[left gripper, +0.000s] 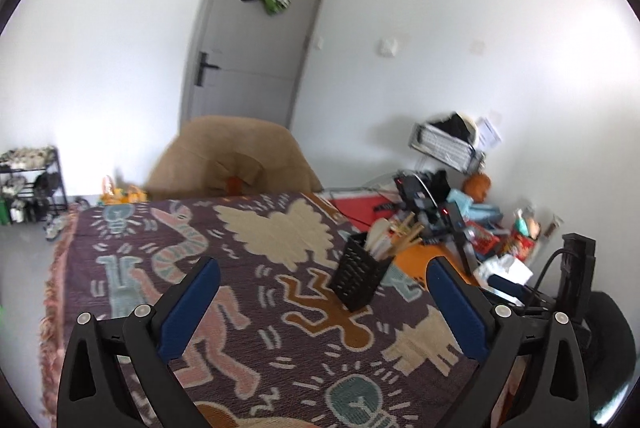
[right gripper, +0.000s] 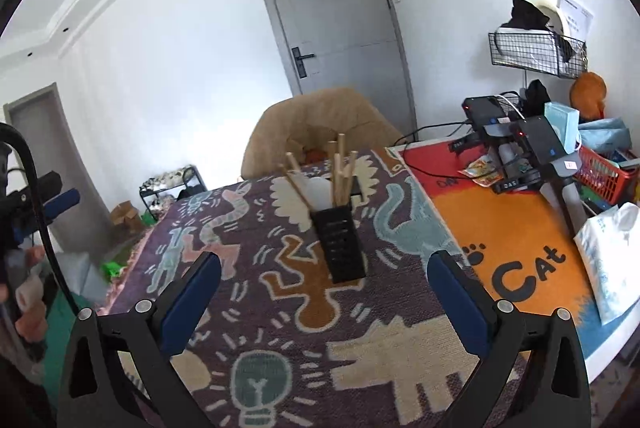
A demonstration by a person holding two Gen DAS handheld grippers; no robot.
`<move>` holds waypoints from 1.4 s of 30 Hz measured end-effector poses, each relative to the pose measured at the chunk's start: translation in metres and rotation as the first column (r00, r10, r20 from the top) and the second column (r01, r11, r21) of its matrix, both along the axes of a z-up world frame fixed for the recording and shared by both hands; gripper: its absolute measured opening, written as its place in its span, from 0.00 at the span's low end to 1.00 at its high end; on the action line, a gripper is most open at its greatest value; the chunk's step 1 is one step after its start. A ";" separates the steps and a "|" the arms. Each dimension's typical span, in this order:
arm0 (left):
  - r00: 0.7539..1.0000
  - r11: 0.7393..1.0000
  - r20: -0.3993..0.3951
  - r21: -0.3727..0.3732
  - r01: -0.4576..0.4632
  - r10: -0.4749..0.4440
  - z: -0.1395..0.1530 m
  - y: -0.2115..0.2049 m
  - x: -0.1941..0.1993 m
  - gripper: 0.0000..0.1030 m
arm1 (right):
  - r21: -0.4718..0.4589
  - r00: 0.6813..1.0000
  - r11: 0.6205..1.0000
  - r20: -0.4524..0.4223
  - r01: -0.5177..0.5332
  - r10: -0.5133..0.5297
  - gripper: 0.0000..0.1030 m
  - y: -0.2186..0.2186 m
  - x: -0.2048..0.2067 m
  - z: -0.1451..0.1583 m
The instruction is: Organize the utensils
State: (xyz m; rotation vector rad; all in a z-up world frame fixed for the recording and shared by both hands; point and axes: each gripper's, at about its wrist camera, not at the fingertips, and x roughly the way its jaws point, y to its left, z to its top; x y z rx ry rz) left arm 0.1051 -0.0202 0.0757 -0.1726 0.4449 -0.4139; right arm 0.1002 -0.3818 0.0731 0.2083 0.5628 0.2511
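A black perforated utensil holder [left gripper: 360, 278] stands upright on the patterned cloth [left gripper: 248, 228], with wooden chopsticks [left gripper: 406, 234] and pale utensils sticking out of it. It also shows in the right wrist view [right gripper: 342, 248], with chopsticks [right gripper: 340, 171] rising from it. My left gripper [left gripper: 322, 278] is open and empty, above the cloth, with the holder between and beyond its fingers. My right gripper [right gripper: 324, 272] is open and empty, the holder just beyond its fingertips.
A tan chair [right gripper: 320, 123] stands behind the table. An orange mat [right gripper: 516, 240], a black device on a stand [right gripper: 520, 143], a red basket [right gripper: 604, 175] and a white bag [right gripper: 612, 252] lie to the right. A shoe rack [left gripper: 30, 183] stands at the left.
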 end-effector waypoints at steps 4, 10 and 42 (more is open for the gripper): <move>0.999 0.999 0.027 -0.010 -0.045 0.045 -0.005 0.015 -0.020 1.00 | -0.020 1.000 1.000 0.031 0.003 -0.002 1.00 0.014 -0.011 0.009; 0.986 0.989 0.073 -0.016 -0.150 0.150 -0.014 0.041 -0.050 1.00 | -0.060 0.997 0.997 0.062 0.049 -0.045 1.00 0.033 -0.024 0.017; 0.963 0.958 0.104 0.120 -0.261 0.250 -0.042 0.049 -0.126 1.00 | -0.081 0.992 0.996 0.114 -0.037 0.047 1.00 0.061 -0.088 0.016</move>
